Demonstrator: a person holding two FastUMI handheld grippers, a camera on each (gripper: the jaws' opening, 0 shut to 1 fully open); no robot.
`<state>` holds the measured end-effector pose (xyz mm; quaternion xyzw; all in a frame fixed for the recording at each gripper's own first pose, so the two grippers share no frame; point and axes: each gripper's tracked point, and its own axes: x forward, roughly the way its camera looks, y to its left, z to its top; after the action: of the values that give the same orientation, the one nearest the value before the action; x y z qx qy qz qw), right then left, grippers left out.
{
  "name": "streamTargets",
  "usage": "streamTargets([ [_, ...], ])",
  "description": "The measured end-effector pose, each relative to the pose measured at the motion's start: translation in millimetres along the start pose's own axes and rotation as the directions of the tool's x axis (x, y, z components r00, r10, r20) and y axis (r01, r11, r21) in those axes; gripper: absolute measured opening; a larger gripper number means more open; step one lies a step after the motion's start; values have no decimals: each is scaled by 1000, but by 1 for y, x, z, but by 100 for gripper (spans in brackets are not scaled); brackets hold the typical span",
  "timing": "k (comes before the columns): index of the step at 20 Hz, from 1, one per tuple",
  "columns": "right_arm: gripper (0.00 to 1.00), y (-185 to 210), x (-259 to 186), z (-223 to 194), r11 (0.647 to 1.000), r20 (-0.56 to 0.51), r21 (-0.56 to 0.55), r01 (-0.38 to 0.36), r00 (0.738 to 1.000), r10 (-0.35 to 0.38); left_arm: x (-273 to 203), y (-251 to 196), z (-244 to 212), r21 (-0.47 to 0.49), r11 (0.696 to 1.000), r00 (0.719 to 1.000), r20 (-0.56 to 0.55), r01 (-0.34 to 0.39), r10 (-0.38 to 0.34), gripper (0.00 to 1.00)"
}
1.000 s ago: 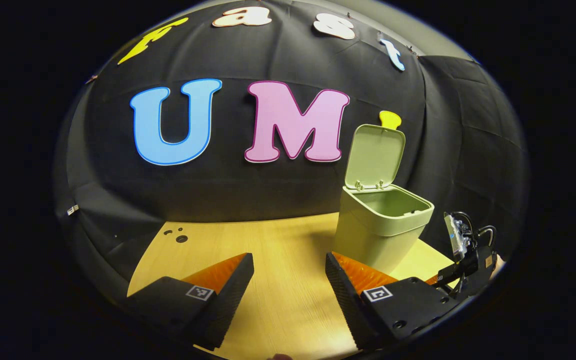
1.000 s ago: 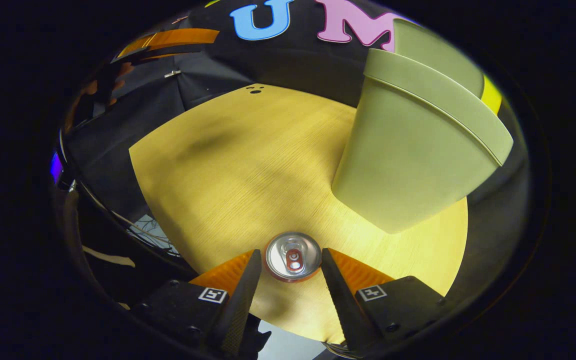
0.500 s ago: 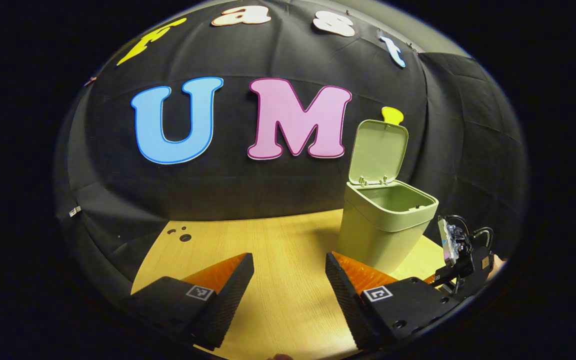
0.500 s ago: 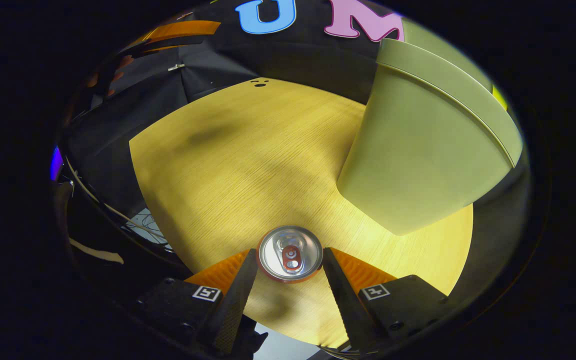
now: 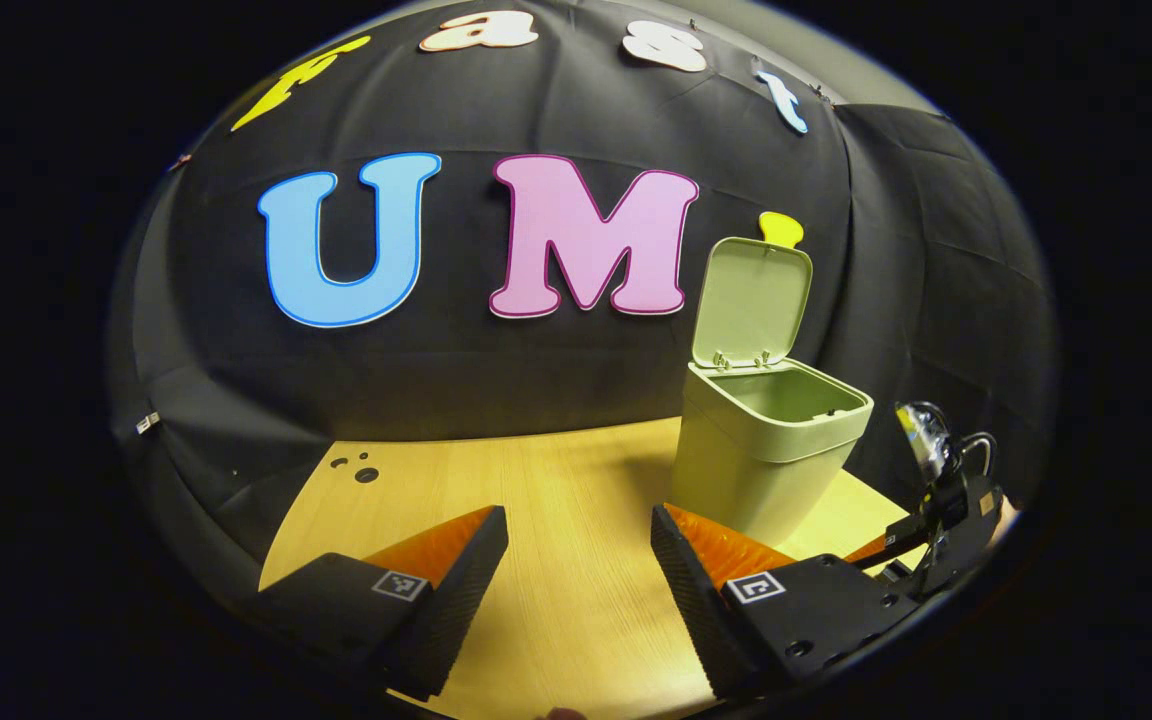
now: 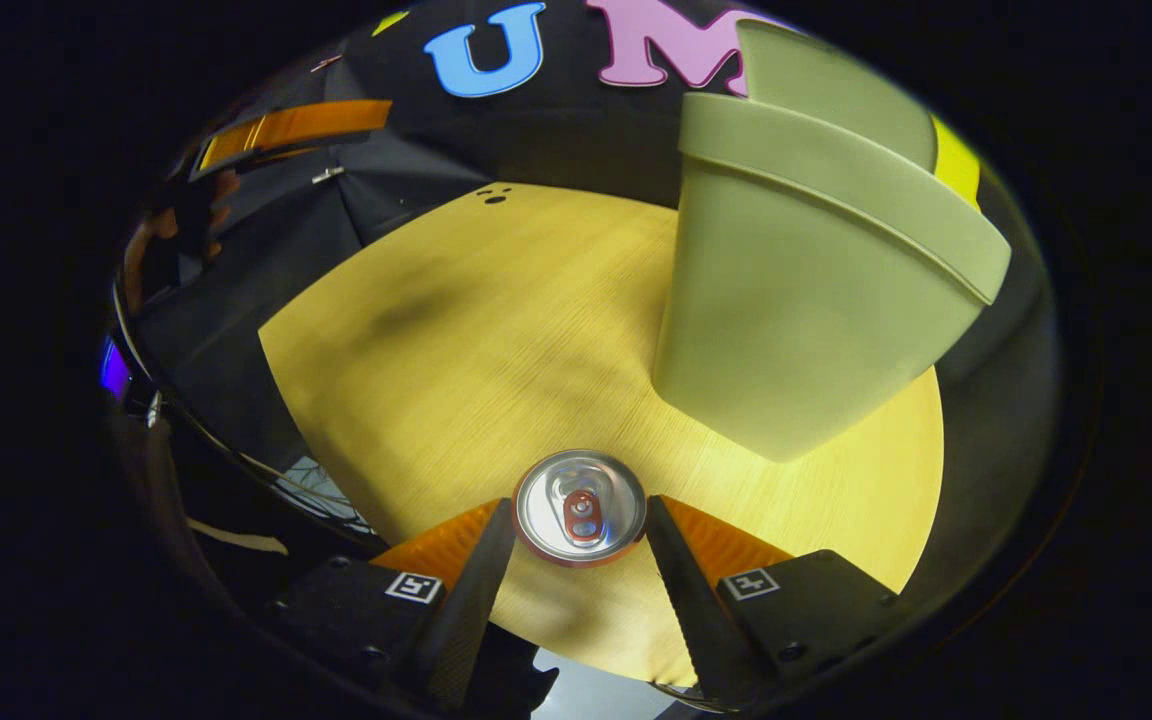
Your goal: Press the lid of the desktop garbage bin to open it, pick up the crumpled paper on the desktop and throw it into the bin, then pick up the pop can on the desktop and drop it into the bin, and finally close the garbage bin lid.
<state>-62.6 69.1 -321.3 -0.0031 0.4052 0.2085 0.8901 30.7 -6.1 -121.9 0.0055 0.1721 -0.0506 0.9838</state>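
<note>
The pale green bin (image 5: 761, 450) stands at the table's right with its lid (image 5: 751, 300) raised upright. My left gripper (image 5: 579, 540) hovers open over the wood tabletop, nothing between its fingers. In the right gripper view I look down on the pop can's silver top (image 6: 581, 490). My right gripper (image 6: 579, 505) is shut on the pop can, one finger pressing each side. The bin's wall (image 6: 786, 320) rises just beyond the can to the right. The right gripper's housing (image 5: 941, 480) with cables shows beside the bin.
The wooden table (image 5: 556, 600) has small dark holes (image 5: 361, 470) near its far left corner. In the right gripper view, a hand (image 6: 176, 230) shows at the upper left. The table's near edge (image 6: 576, 655) lies just under the can.
The right gripper view has swung, so the bin sits further left and lower in it; the can stays between the fingers. The left gripper has barely moved.
</note>
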Motion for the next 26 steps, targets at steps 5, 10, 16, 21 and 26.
streamTargets([
  [5, 86, -3, -36, 35, 999, 77, 52, -11, 997, 7, 2, -4, 0, -10, 1000, 1000, 1, 6, -6, 93],
  [10, 86, -3, -82, 90, 994, 202, 102, -48, 979, 26, 4, -8, -1, -17, 1000, 1000, -2, 13, -13, 93],
  [16, 85, -5, -130, 157, 990, 350, 110, -90, 935, 46, 7, -12, -1, -22, 1000, 1000, -1, 19, -19, 93],
  [21, 85, -23, -170, 209, 993, 450, 94, -74, 893, 24, 7, -13, -1, -24, 1000, 1000, 0, 21, -21, 93],
  [26, 85, -58, -176, 253, 997, 523, 78, 7, 851, -47, 6, -13, -2, -28, 999, 1000, -4, 21, -21, 93],
])
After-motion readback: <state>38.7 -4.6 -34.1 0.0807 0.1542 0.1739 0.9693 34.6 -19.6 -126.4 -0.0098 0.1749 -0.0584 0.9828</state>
